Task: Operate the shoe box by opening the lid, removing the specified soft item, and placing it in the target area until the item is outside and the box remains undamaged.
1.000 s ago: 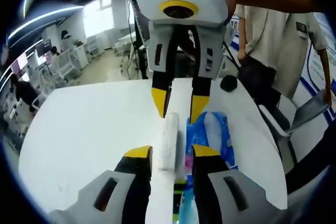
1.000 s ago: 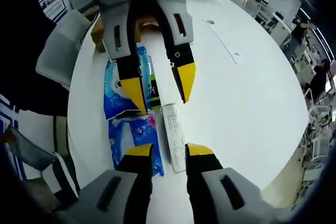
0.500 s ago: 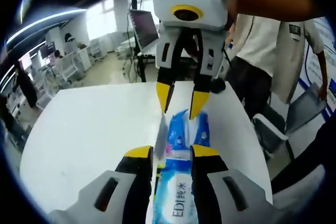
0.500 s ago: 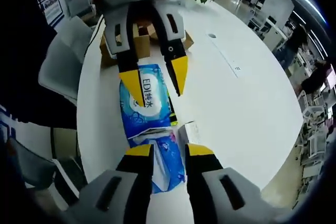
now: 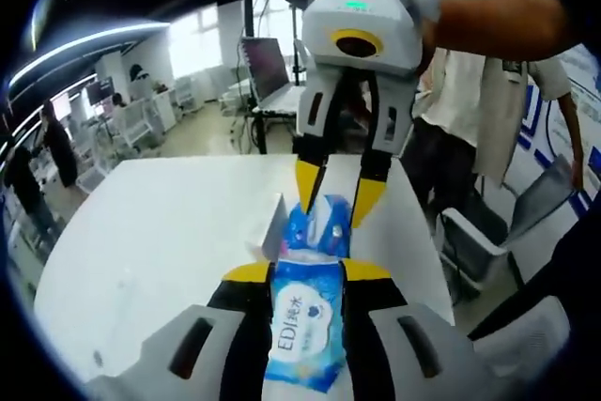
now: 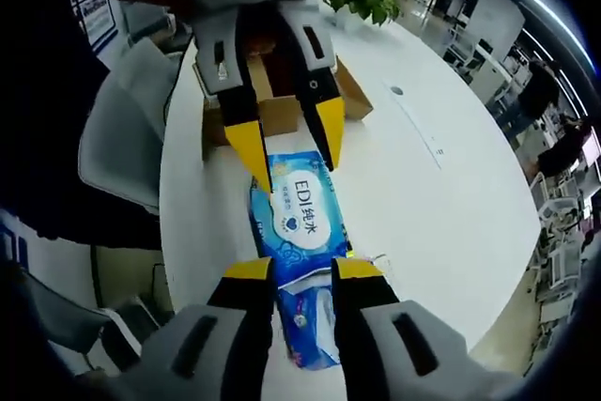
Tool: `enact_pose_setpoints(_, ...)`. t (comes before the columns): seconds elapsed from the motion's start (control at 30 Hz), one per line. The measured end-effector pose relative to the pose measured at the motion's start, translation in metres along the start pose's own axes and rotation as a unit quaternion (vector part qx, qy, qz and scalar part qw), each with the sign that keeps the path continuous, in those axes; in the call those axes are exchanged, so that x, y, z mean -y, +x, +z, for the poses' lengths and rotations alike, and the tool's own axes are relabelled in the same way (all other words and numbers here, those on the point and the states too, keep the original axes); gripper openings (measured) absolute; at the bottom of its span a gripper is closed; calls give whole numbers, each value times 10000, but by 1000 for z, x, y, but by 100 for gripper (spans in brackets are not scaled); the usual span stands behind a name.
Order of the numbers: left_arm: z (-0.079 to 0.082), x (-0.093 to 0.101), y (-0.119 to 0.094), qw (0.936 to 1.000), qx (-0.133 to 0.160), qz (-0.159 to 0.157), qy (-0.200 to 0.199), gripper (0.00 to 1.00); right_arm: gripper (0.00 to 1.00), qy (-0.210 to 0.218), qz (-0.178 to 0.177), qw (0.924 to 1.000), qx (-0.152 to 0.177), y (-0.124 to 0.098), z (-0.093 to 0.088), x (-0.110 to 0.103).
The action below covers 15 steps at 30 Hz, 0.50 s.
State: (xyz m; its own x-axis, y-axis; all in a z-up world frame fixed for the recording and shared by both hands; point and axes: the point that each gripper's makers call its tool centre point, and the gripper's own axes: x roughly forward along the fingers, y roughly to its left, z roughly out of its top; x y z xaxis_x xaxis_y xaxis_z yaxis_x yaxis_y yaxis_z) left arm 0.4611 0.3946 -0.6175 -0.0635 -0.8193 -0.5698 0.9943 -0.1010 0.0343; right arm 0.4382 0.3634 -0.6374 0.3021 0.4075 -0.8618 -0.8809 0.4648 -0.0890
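- The blue wet-wipe pack [image 6: 299, 218] is out of the shoe box, slung in the air above the white tabletop [image 6: 441, 204], gripped at opposite ends by the two tongs.
- Left tongs [image 5: 305, 274]: jaws narrowed onto the printed end of the pack, pinching it between the yellow tips.
- Right tongs [image 6: 302, 271]: jaws drawn in on the other end, where the film crumples; in the left gripper view they pinch the far end of the pack.
- The open cardboard shoe box [image 6: 282, 100] sits on the tabletop beyond the pack, its flaps spread out.
- A small white carton [image 5: 269, 232] lies on the tabletop just beside the pack.
- Handling, as I judge it: light, soft and floppy, with glossy film that is probably slippery; it sags between holds.
- Best hold is across the sealed end seams, where the film is flat and doubled; squeezing the padded middle risks popping the flap or letting it slide.
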Motion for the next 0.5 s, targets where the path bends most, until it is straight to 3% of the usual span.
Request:
enact_pose_setpoints(0.2, -6, 17, -32, 9998, 100, 117, -124, 25, 21, 15, -34, 10000, 80, 2, 18, -21)
enact_pose_setpoints(0.5, -42, 38, -70, 9995, 110, 177, -235, 25, 19, 109, 40, 9999, 105, 20, 42, -57)
